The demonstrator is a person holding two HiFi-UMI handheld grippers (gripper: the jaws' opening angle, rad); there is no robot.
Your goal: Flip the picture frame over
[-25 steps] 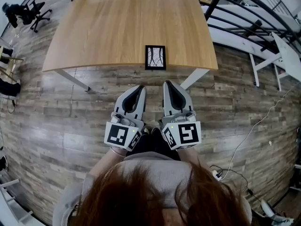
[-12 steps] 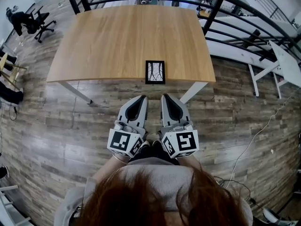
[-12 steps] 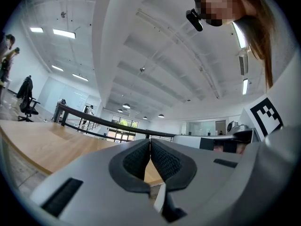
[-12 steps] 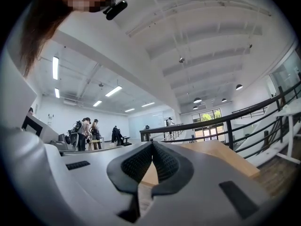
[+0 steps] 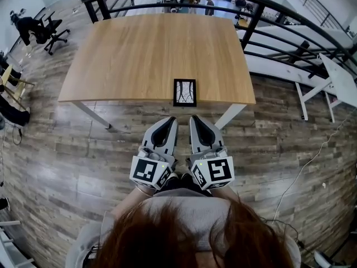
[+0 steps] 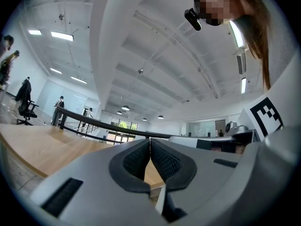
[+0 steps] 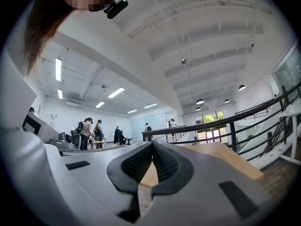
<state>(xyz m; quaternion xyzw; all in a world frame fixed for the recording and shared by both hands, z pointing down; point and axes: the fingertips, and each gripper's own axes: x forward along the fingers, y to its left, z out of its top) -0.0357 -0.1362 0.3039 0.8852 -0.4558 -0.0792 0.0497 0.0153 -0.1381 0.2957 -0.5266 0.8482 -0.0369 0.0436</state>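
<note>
Picture frame lying flat, image side up, at the near edge of the bench. Left gripper and right gripper, jaws closed and empty, are short of it. Probably light, rigid, perhaps glazed; best pinched at an edge rail.

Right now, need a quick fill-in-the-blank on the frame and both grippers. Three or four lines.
1. The picture frame lies flat on the wooden ____.
2. The left gripper and the right gripper both have their jaws ____.
3. Between each gripper's jaws there is ____.
4. The picture frame's border is coloured ____.

Missing words: table; shut; nothing; black.
</note>
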